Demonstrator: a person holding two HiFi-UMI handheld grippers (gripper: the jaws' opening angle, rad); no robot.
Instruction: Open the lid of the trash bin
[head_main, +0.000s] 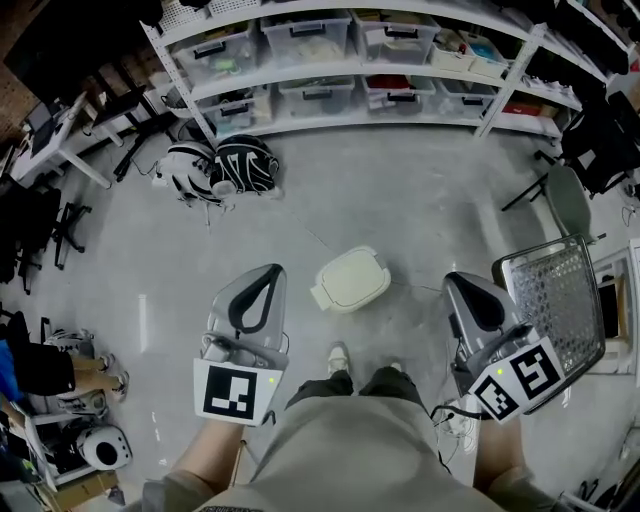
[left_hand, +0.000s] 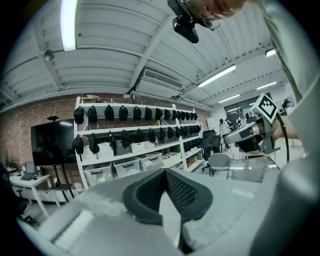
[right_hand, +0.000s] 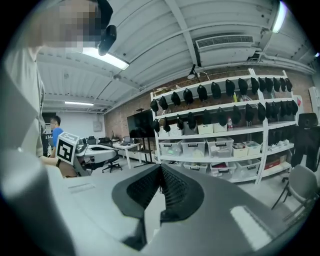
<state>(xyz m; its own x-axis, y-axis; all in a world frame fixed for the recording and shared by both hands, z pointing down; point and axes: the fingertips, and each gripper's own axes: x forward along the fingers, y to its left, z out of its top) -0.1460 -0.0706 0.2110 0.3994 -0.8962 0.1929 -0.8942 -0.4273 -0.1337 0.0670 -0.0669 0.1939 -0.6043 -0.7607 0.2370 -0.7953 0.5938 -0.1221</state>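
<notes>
Down on the grey floor (head_main: 400, 190), the cream trash bin (head_main: 345, 287) is sitting with its lid (head_main: 353, 274) lying flat on top, just ahead of the person's shoes (head_main: 338, 357) and well short of the shelving (head_main: 330, 95) running along the floor's far edge. The person is standing over it, holding one tool on either side, both apart from the bin. The left tool (head_main: 266, 274) is hovering just left of it, and its own view is showing the dark pads (left_hand: 150, 192) pressing together at the tips, with nothing between them. The right tool (head_main: 462, 284) is hanging to the bin's right, its pads (right_hand: 177, 192) likewise meeting at the tips and gripping nothing. Both tools are pointing out towards the shelving and its storage boxes (right_hand: 220, 146).
</notes>
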